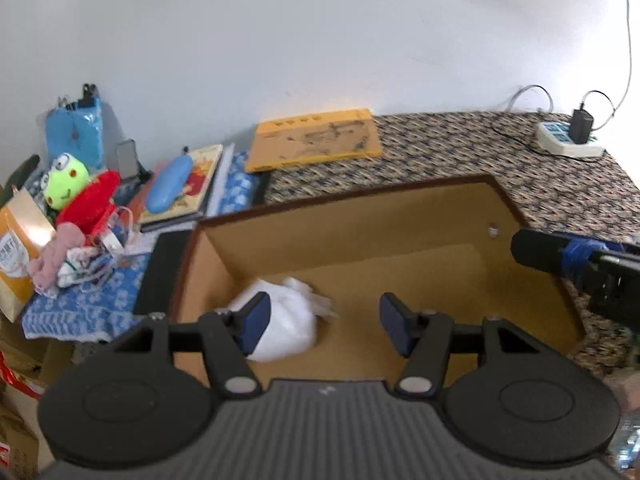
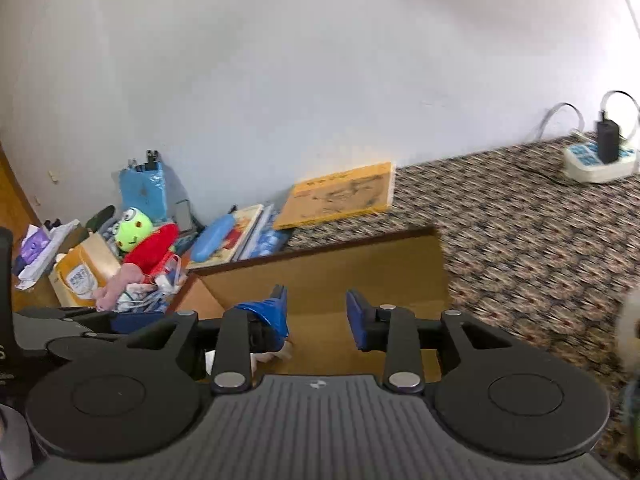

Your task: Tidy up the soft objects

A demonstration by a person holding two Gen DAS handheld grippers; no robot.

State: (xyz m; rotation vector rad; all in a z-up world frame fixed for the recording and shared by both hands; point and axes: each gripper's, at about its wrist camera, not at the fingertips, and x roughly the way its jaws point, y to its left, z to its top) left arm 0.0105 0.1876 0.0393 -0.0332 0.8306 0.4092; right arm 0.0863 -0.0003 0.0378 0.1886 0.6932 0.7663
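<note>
Cardboard, plain brown, fills the middle of my left wrist view: an open box (image 1: 360,248) sitting on a bed or table covered in a busy brown-and-cream patterned cloth (image 1: 480,152). Inside the box, toward its left side, lies a crumpled white soft bundle (image 1: 288,320), blurred at its edges so I cannot tell whether it is cloth or a bag. My left gripper (image 1: 326,322) hangs over the box with its blue pads wide apart and nothing between them; the left pad overlaps the white bundle in the picture, but I cannot say it touches.

At the right edge of that view my right gripper (image 1: 560,256) pokes in, cut off by the frame. From its own camera, the right gripper (image 2: 318,314) is also spread wide and grips nothing. A scrap of white (image 2: 276,354) shows below its left finger, mostly hidden.

Along the pale wall (image 1: 280,40) sits a heap: a green frog plush (image 1: 66,180), a red plush (image 1: 90,204) beside it, a pink soft thing (image 1: 52,256) in a tangle I cannot sort out, books (image 1: 192,188), and an orange board (image 1: 316,140). A white power strip (image 1: 564,140) rests at the far corner. Something pale and fuzzy (image 2: 630,328) is cut off at the right wrist view's right edge.
</note>
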